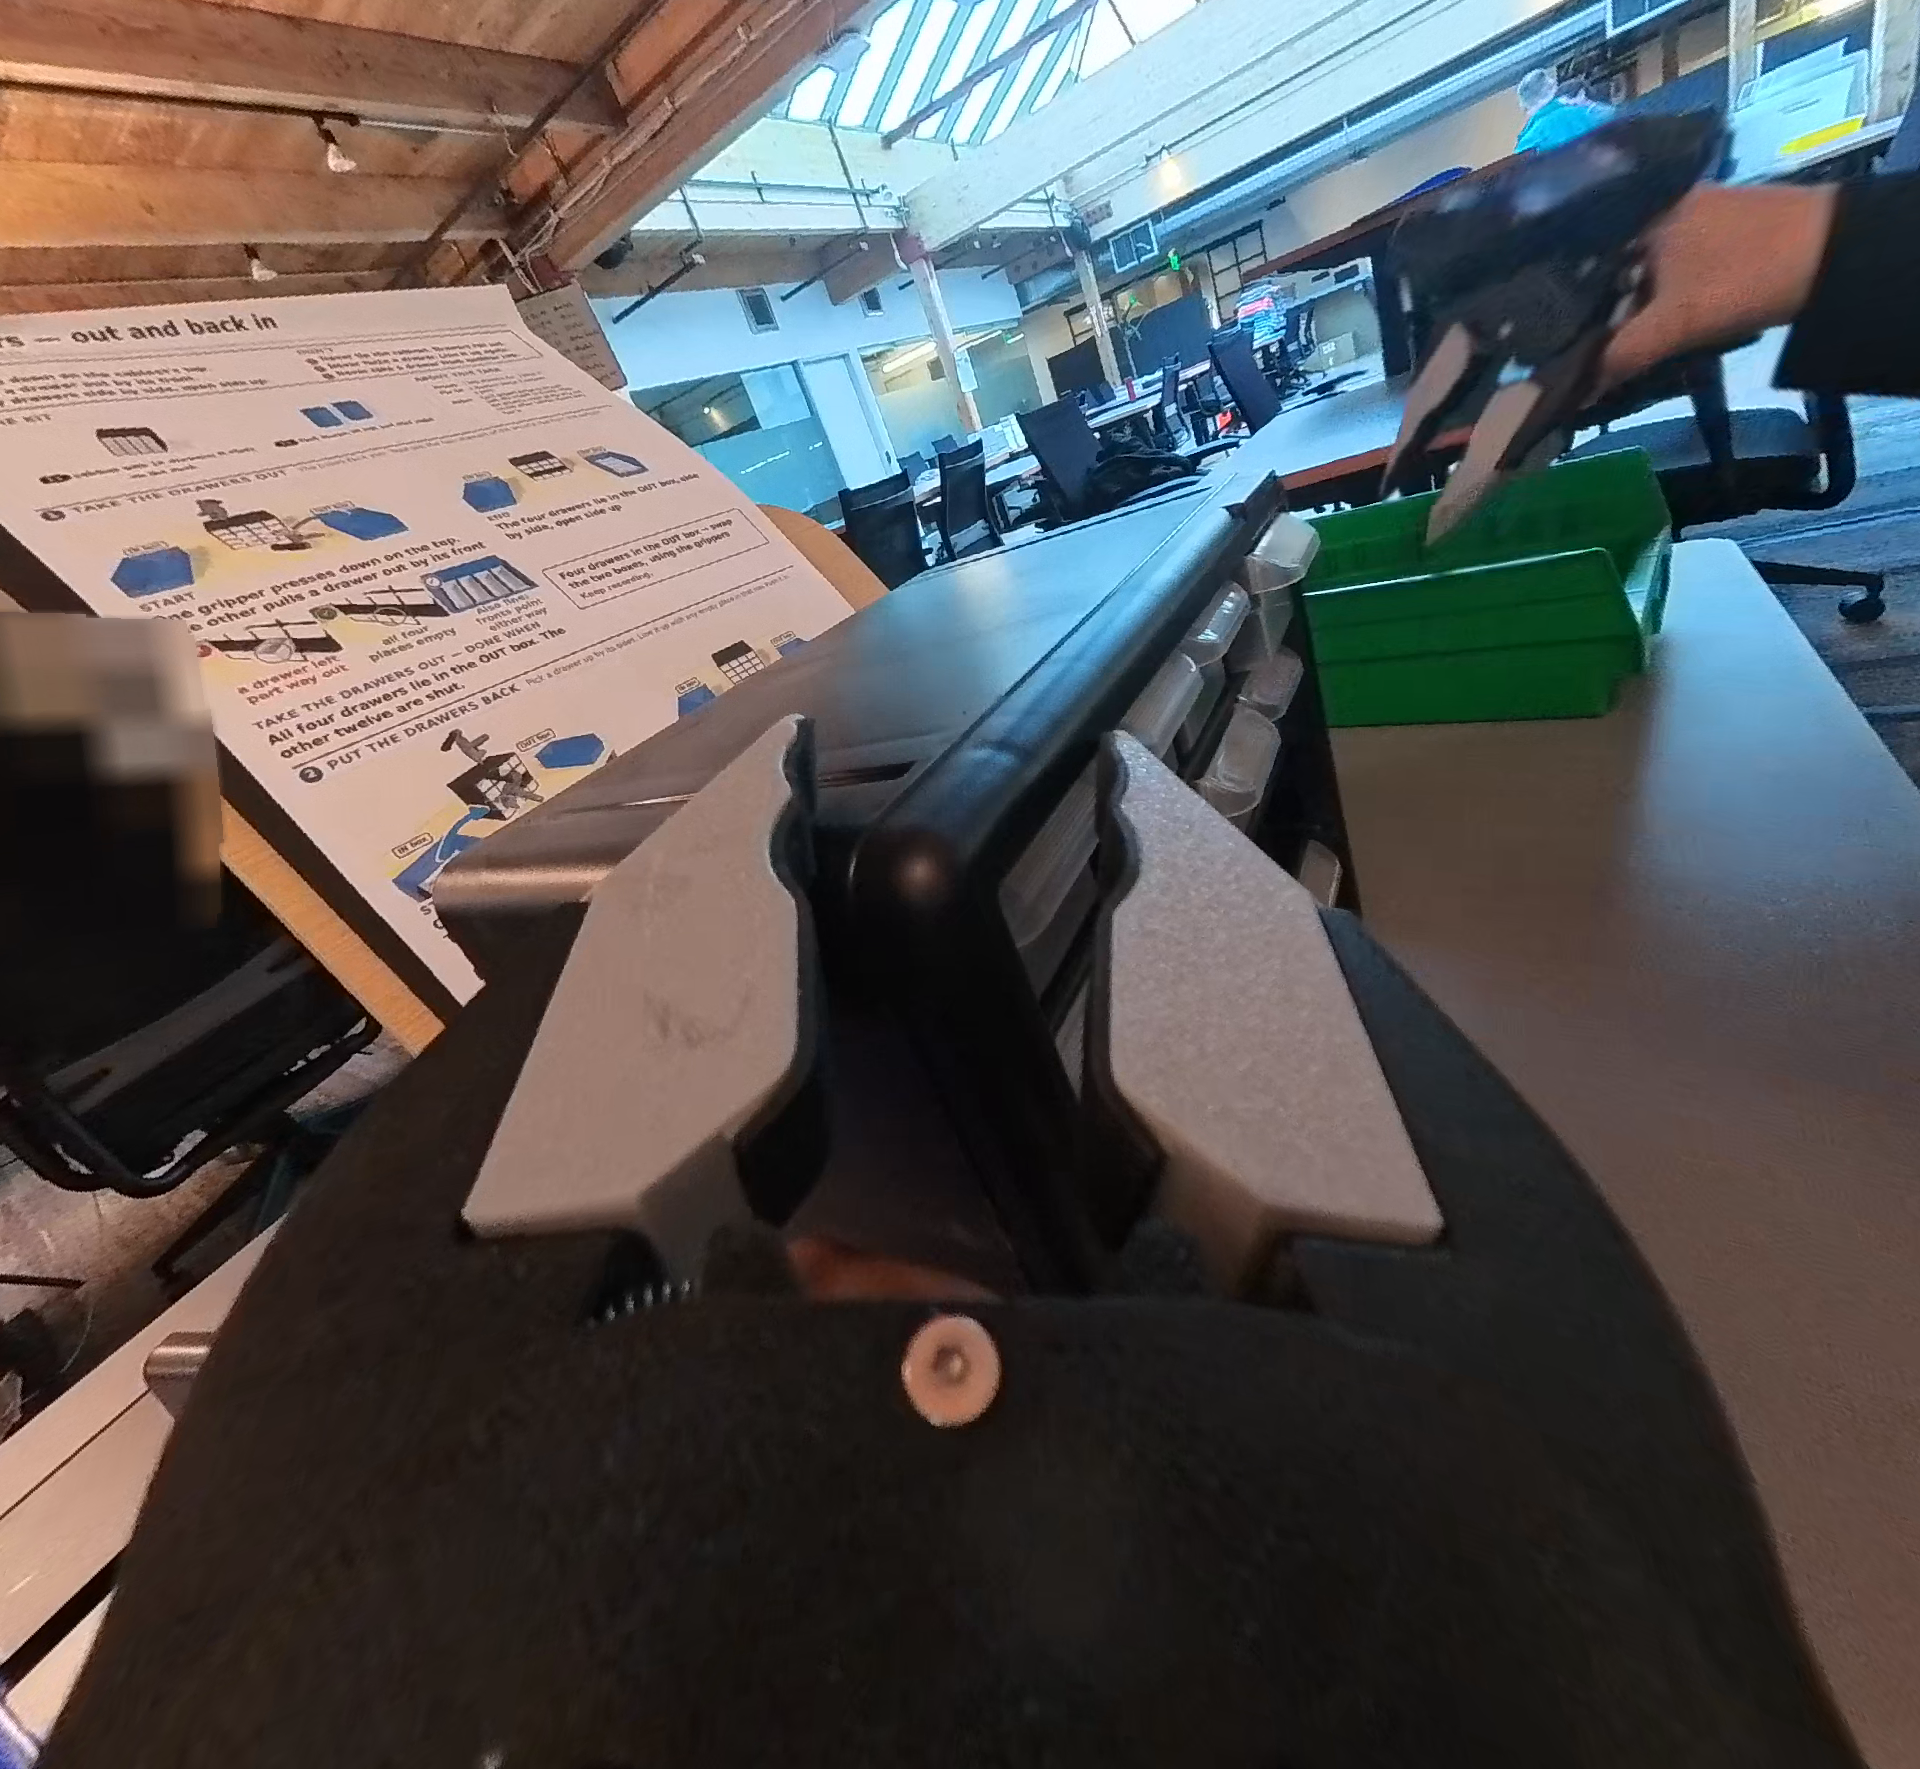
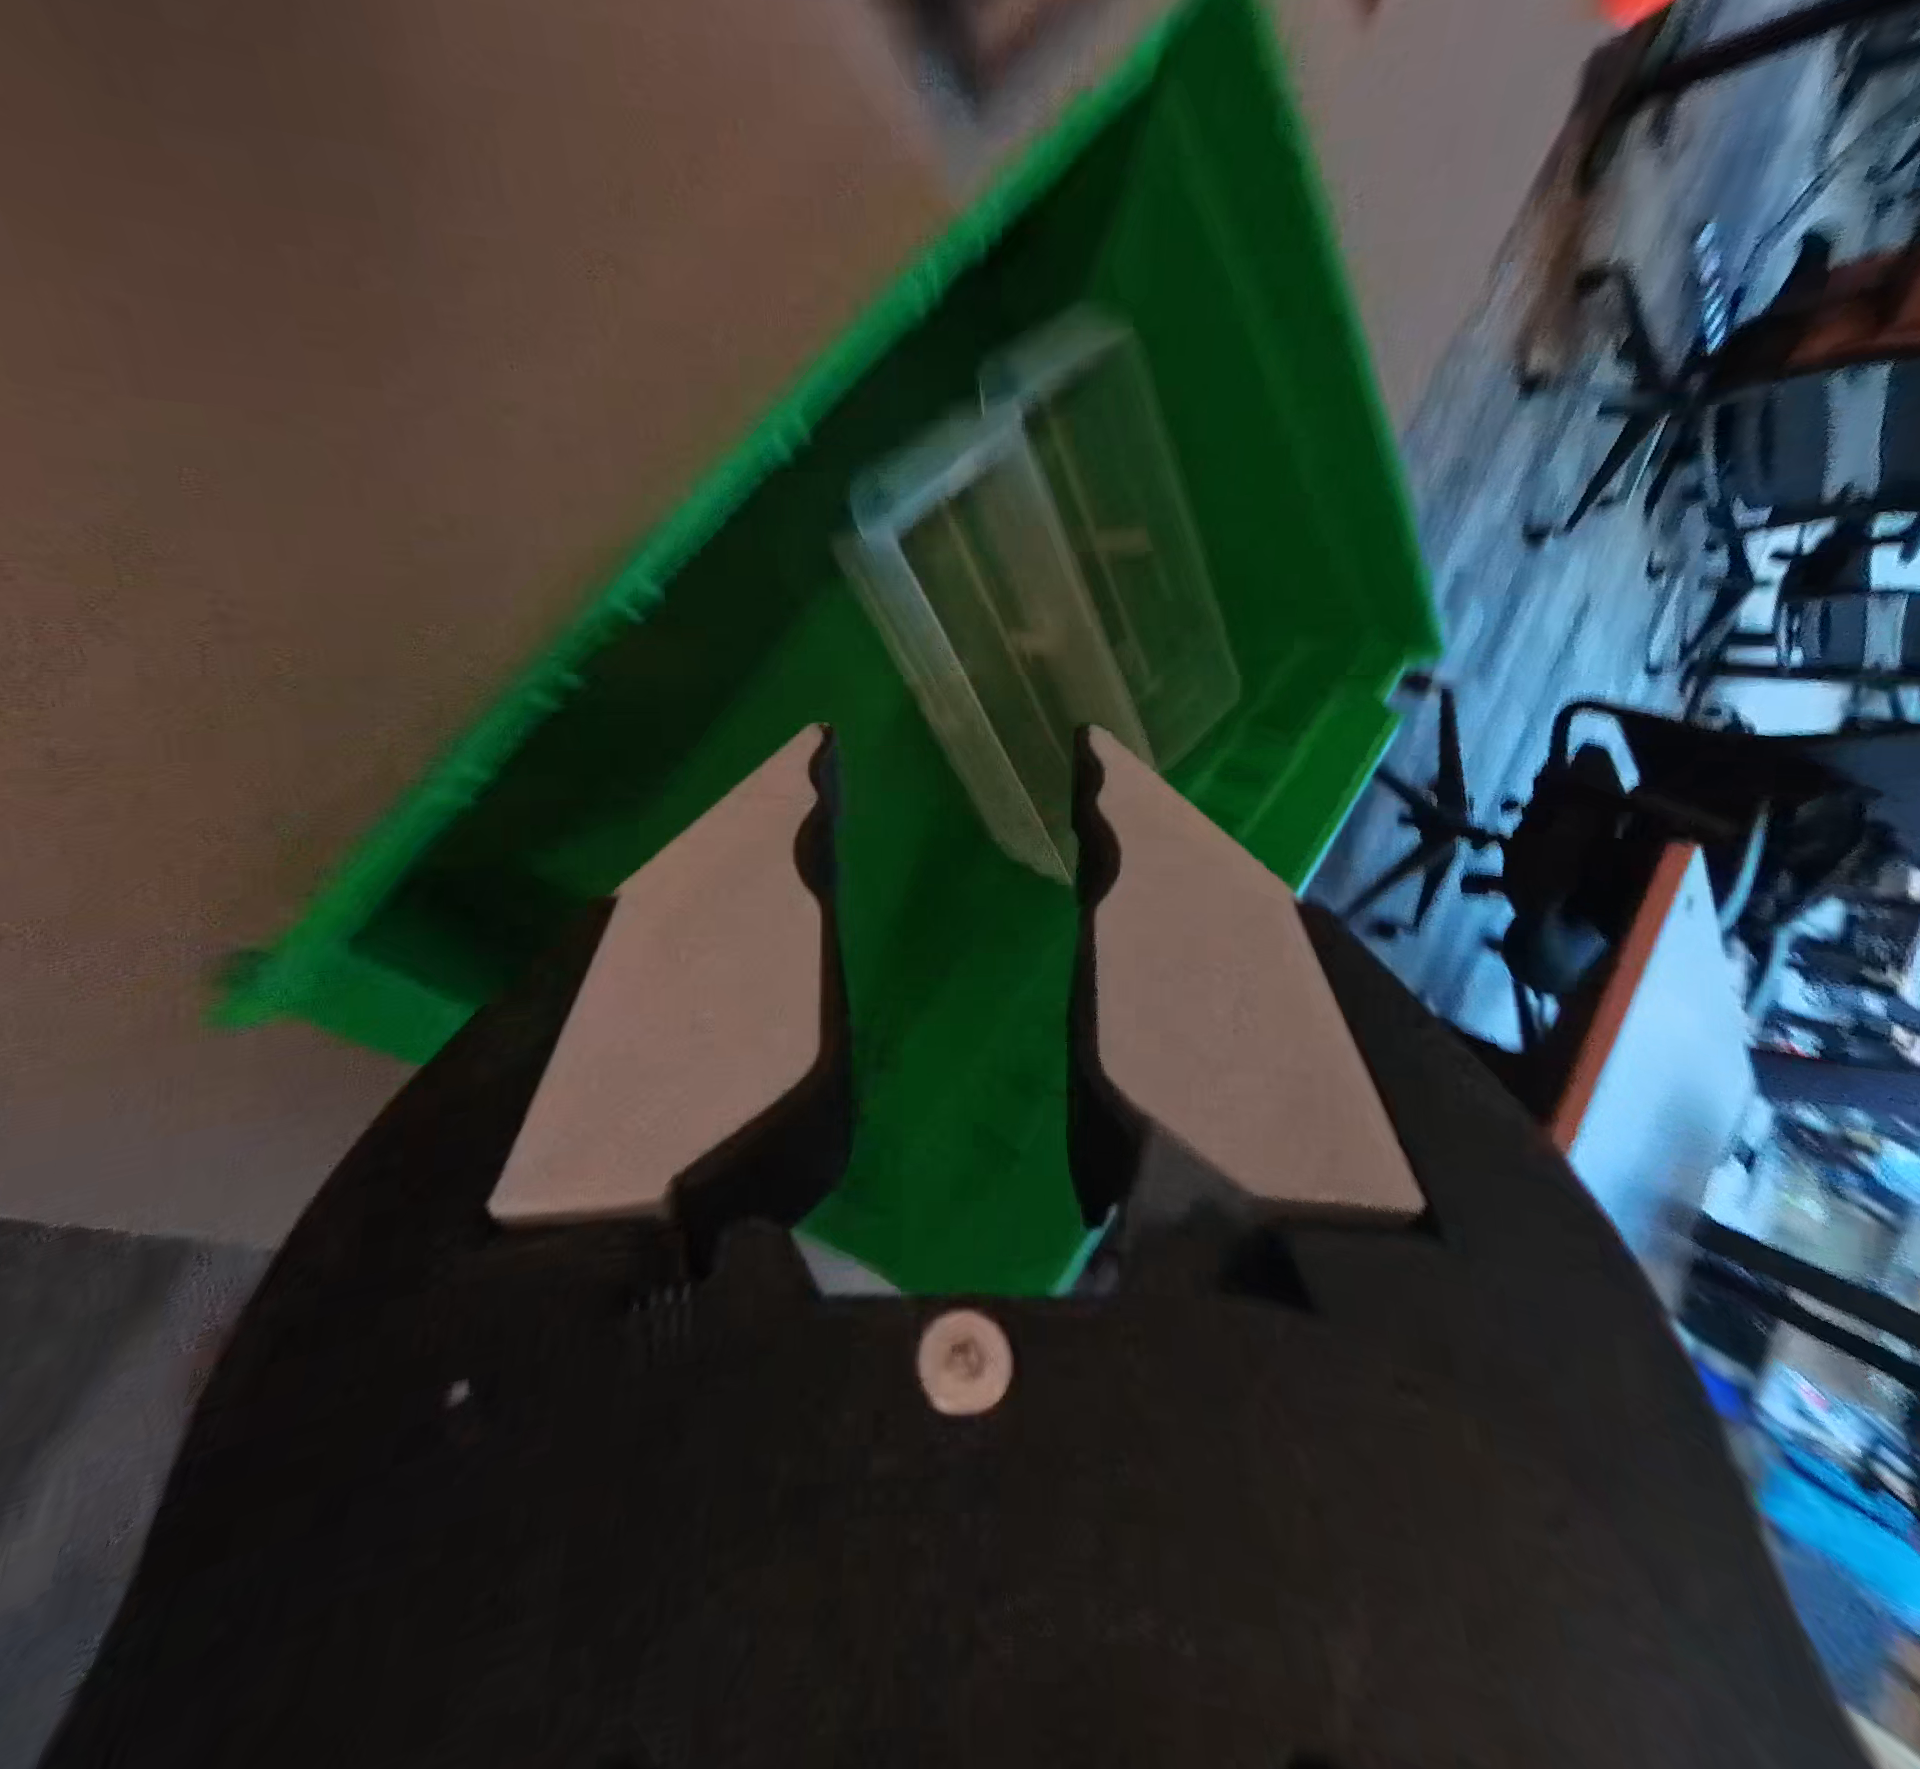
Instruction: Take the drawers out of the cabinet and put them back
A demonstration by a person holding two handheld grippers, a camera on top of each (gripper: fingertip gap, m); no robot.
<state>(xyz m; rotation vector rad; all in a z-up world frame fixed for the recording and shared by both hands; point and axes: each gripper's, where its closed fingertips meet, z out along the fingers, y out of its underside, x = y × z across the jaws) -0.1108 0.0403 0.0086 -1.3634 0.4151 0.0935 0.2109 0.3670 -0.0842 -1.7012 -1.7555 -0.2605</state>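
Right wrist view: right gripper [image 2: 951, 784], jaws parted and empty, hangs over green bin [image 2: 1226, 244] holding two clear drawers [image 2: 1049, 556]. Left gripper [image 1: 951, 846] straddles cabinet [image 1: 935, 680] top edge, grip uncertain. Removal apparently partway; replacing remains.

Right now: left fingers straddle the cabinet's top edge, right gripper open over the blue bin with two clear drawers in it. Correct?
One error: the bin is green, not blue, as the right wrist view shows. The rest holds: left gripper on the cabinet edge, right gripper open, clear drawers inside.
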